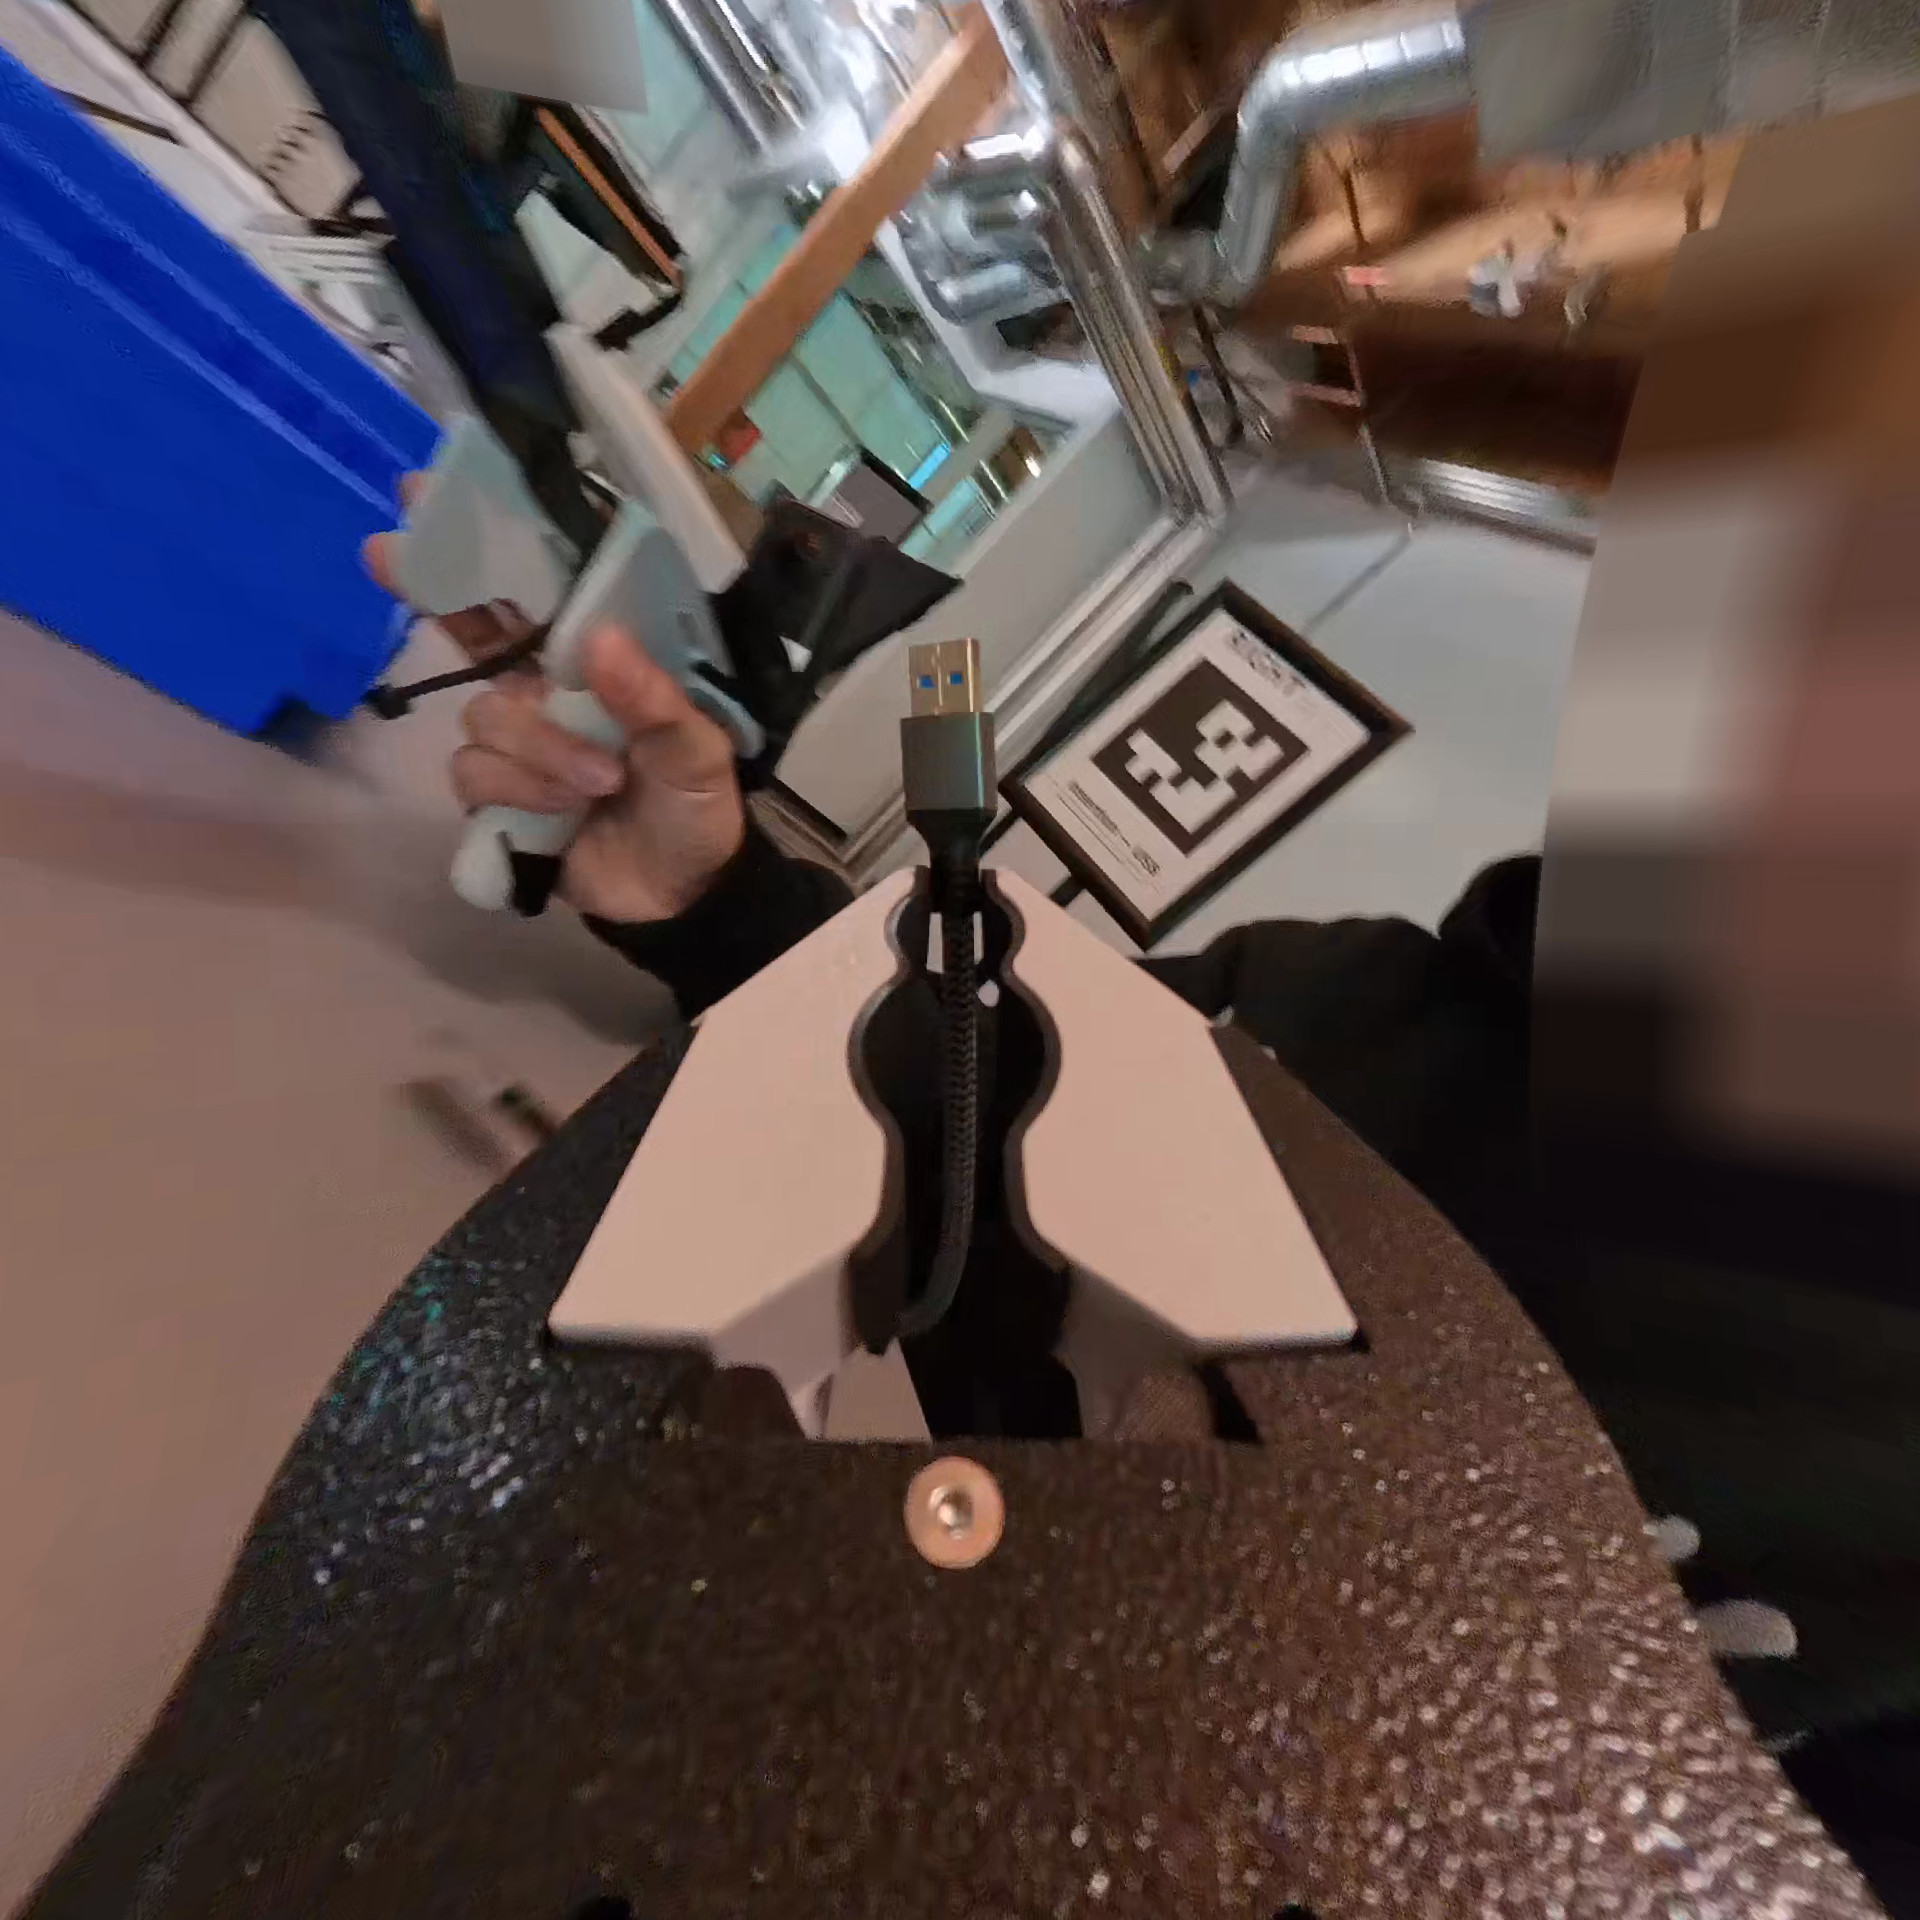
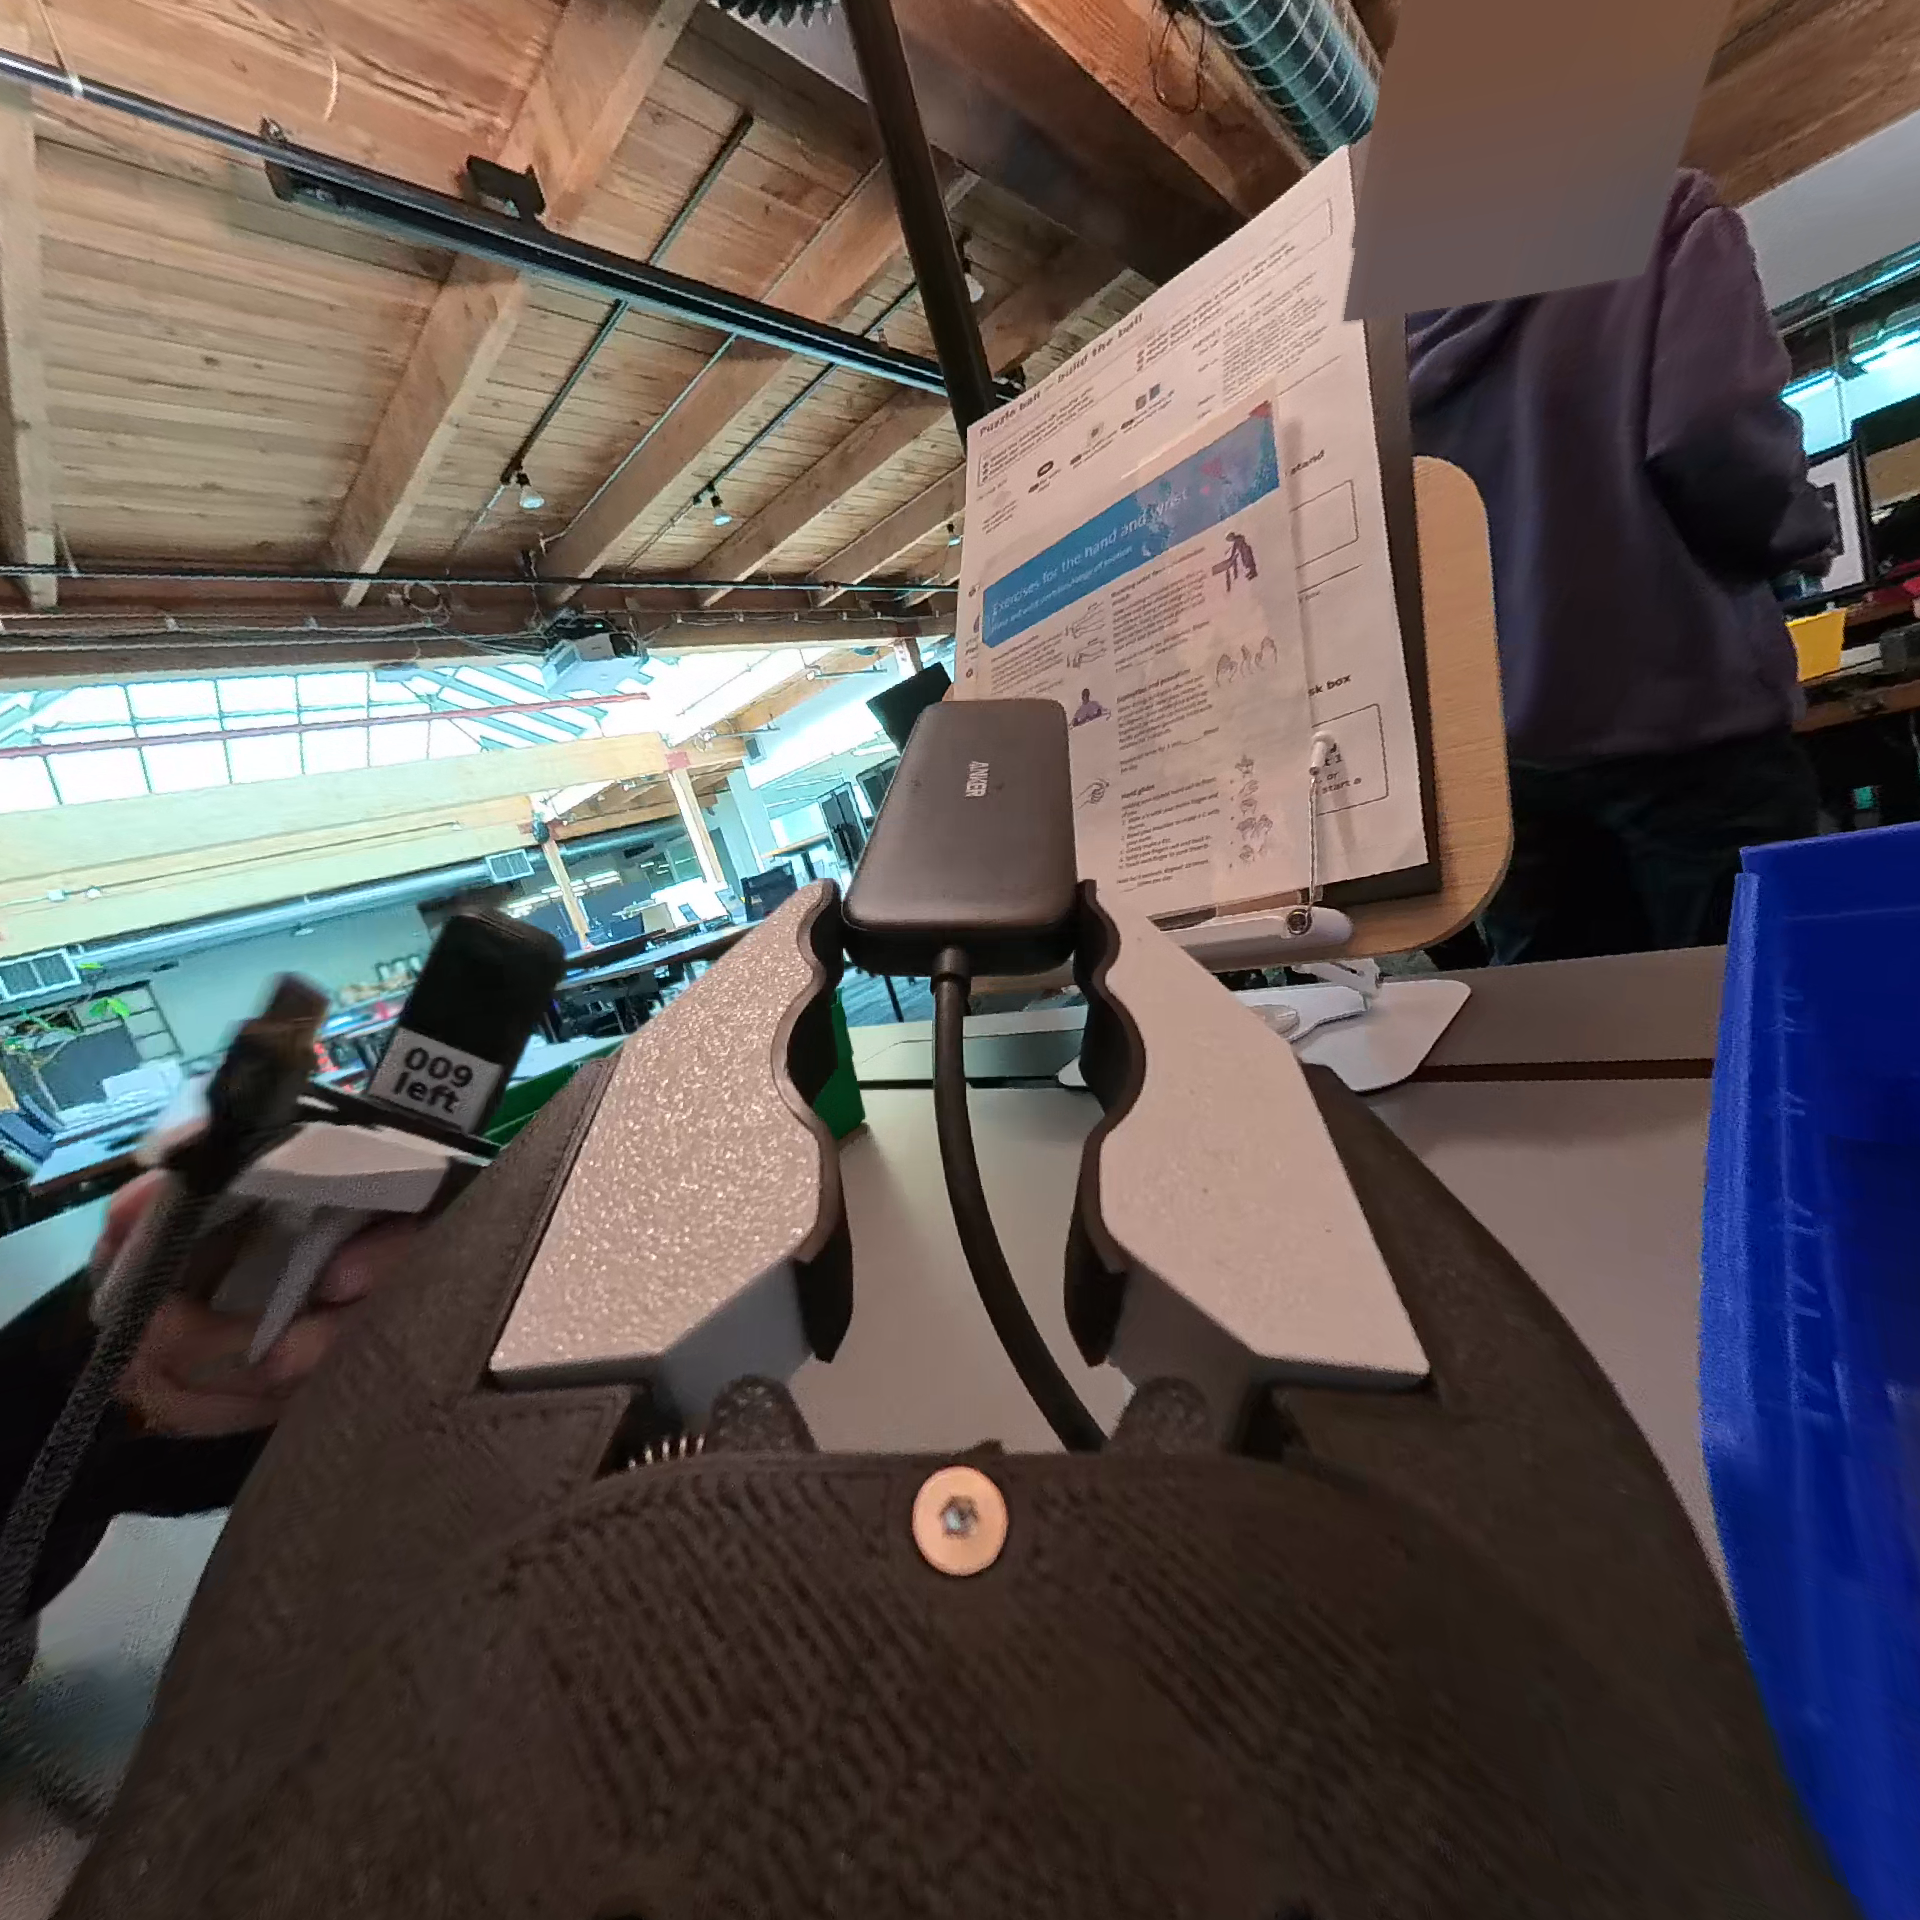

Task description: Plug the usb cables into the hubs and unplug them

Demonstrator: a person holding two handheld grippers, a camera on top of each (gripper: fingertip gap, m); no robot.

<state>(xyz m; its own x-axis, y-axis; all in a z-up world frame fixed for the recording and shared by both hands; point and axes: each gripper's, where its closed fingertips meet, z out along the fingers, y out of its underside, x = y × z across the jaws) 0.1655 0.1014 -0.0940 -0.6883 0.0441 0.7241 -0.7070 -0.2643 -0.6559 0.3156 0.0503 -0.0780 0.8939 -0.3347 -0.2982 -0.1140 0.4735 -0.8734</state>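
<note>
Pinching a braided cable (image 1: 961,997) at its tips, the left gripper (image 1: 954,883) is pointing its plug (image 1: 945,717) toward twelve o'clock; the right gripper (image 2: 956,935) is clamping a black hub (image 2: 961,821), unplugged.

My braided grey USB cable (image 1: 954,997) stood upright, its plug bare; my black hub (image 2: 961,821) tilted upward, nothing plugged in.

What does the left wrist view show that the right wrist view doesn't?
Only the left wrist view: the USB plug sharp and unplugged, clamped in the left gripper, and a framed marker. Only the right wrist view: the hub clamped in the right gripper, and printed sheets on a stand. Both: a blue bin, and the opposite gripper held in a hand.
</note>
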